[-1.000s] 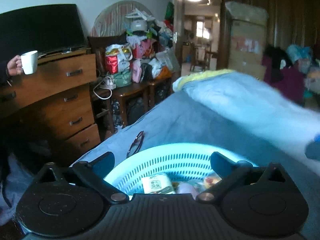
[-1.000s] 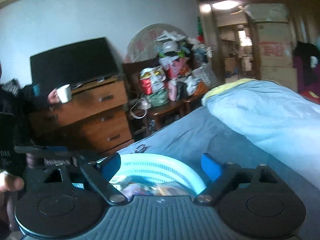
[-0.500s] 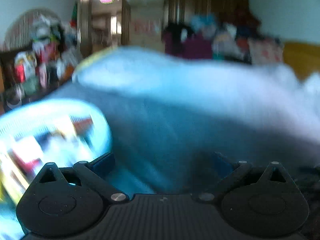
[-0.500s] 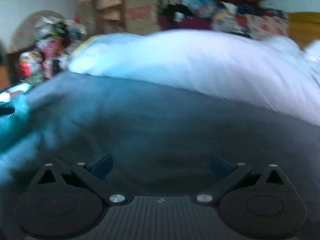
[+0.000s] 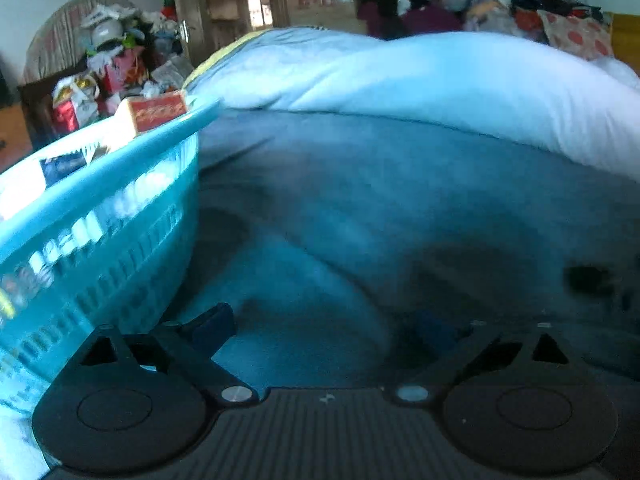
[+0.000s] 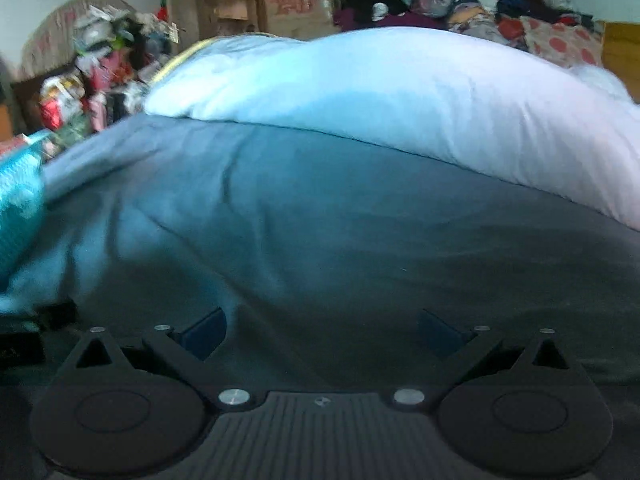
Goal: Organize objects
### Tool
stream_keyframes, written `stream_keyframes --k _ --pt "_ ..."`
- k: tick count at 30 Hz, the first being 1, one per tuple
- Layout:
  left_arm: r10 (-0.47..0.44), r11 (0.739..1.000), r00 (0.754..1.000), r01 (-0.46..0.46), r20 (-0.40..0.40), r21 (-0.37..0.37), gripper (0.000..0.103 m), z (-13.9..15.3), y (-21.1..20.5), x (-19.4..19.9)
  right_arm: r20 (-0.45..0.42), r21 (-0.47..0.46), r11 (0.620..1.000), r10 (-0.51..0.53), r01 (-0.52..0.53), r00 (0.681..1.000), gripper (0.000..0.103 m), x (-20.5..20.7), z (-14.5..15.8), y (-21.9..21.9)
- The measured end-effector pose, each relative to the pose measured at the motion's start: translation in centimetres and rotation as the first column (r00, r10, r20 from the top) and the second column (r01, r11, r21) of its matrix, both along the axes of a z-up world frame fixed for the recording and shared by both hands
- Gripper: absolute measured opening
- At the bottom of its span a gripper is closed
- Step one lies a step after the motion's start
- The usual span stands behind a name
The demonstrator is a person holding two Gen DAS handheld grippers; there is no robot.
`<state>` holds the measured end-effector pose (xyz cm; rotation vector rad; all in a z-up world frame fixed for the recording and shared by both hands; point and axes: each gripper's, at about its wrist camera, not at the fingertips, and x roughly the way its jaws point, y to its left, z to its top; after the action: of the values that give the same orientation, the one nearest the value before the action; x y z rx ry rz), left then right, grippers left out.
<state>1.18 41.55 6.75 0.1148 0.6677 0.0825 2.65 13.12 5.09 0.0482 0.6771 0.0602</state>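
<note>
A turquoise slotted basket (image 5: 100,216) stands on the grey-blue bedsheet (image 5: 360,200) at the left of the left wrist view, holding several packets; a red box (image 5: 158,110) sticks up above its rim. My left gripper (image 5: 324,326) is open and empty, low over the sheet just right of the basket. In the right wrist view only a sliver of the basket (image 6: 18,184) shows at the far left. My right gripper (image 6: 322,330) is open too, with nothing between its fingers, close above the bare sheet (image 6: 320,220).
A rolled white duvet (image 6: 400,100) lies across the bed behind both grippers. Piled bags and clutter (image 5: 116,64) stand beyond the bed at left, heaped clothes (image 6: 500,12) at back right. A small dark object (image 5: 588,280) lies on the sheet at right.
Both grippers swung right and dropped low to the sheet. The basket went from straight ahead to the left side. The dresser and the hand with a white cup left view.
</note>
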Motion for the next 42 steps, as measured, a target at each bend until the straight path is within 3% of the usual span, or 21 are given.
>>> stream_keyframes --k 4,10,16,18,42 --pt "0.041 0.997 0.999 -0.043 -0.032 -0.067 0.103 -1.3 1.5 1.9 0.000 0.027 0.999 -0.019 0.019 1.000 0.103 -0.2 -1.0 -0.8" --pt "0.030 0.999 0.999 -0.030 -0.017 0.019 0.103 -2.1 -0.2 3.1 -0.005 -0.033 0.999 -0.018 0.018 1.000 0.103 0.6 -1.9 0.4" --pt "0.030 1.000 0.999 -0.030 -0.014 0.009 0.103 -2.2 1.1 4.3 -0.005 -0.015 1.000 -0.014 0.014 1.000 0.103 0.1 -1.9 -0.4" --pt "0.030 1.000 0.999 -0.029 -0.012 0.009 0.103 -2.2 0.2 2.5 -0.005 -0.013 1.000 -0.012 0.012 1.000 0.103 0.2 -1.9 -0.5" --pt "0.030 1.000 0.999 -0.030 -0.011 0.007 0.103 -2.2 0.2 2.5 -0.004 -0.014 1.000 -0.007 0.007 1.000 0.103 0.4 -1.8 -0.8"
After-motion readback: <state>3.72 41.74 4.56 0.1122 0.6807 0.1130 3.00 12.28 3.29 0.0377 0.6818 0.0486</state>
